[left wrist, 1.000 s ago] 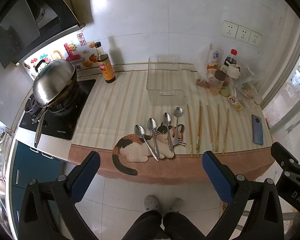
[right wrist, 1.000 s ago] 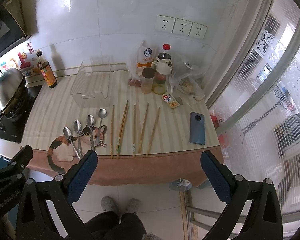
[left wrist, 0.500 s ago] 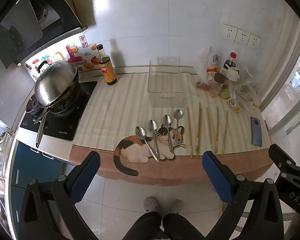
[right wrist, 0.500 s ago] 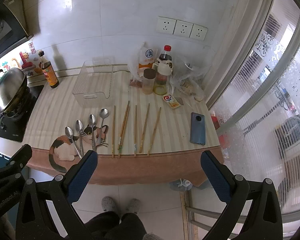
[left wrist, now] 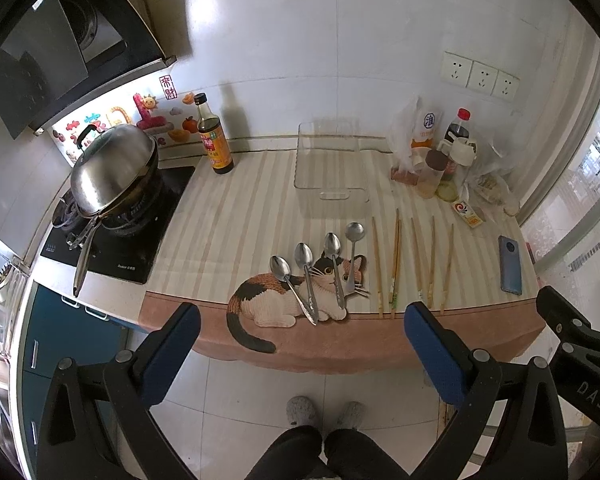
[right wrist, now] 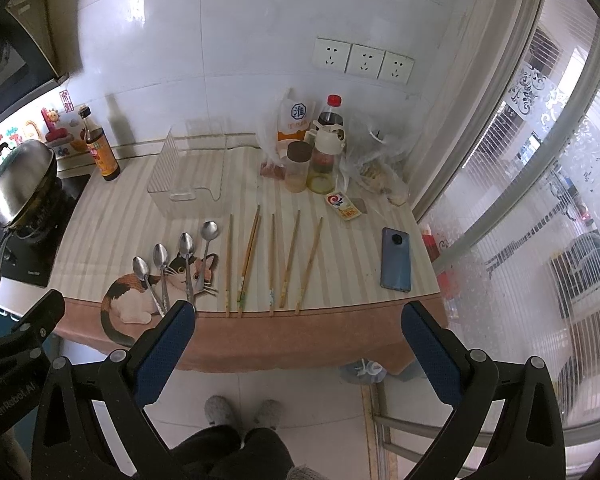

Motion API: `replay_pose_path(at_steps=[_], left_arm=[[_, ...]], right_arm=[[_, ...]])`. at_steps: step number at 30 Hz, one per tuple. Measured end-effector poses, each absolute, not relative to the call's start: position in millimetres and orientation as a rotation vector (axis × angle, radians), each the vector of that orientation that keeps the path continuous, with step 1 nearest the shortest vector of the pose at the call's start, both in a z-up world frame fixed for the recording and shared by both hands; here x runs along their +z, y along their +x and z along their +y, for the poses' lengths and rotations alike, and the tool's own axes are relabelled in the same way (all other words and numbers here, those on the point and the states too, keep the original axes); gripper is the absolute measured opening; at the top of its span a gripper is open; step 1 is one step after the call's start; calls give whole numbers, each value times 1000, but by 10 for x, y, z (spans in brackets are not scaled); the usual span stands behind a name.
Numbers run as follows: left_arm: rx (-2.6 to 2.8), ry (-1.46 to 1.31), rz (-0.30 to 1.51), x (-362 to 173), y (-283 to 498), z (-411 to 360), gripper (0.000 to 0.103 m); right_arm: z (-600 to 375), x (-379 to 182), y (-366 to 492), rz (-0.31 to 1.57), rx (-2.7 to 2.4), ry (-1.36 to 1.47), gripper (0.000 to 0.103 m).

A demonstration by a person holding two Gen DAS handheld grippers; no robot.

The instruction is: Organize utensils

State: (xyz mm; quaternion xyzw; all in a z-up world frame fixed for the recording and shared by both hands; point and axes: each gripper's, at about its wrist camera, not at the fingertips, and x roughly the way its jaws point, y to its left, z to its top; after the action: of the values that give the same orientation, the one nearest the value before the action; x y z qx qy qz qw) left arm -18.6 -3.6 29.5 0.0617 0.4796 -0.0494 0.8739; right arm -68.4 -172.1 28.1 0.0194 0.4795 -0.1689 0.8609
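Scene evenly lit by daylight from the window point(right wrist: 540, 184); glare seen on the wall tiles point(left wrist: 300, 40). Focus sharp centrally; heavy fisheye bending and vignetting at edges.

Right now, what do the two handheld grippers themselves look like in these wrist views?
Both look alike: the left gripper and right gripper have black angular frames with round bolts and flat fingers faced with textured blue pads. The neighbouring gripper's black body shows pale lettering. No cables or sleeves show.
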Motion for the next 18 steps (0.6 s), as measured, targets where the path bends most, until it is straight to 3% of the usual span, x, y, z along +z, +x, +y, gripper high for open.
replay_pose_path(at_steps=[18], left_arm=[[-100,121,985,336,-228,-10,103]], right_arm=[[-1731,300,-649,995,-339,41,103]])
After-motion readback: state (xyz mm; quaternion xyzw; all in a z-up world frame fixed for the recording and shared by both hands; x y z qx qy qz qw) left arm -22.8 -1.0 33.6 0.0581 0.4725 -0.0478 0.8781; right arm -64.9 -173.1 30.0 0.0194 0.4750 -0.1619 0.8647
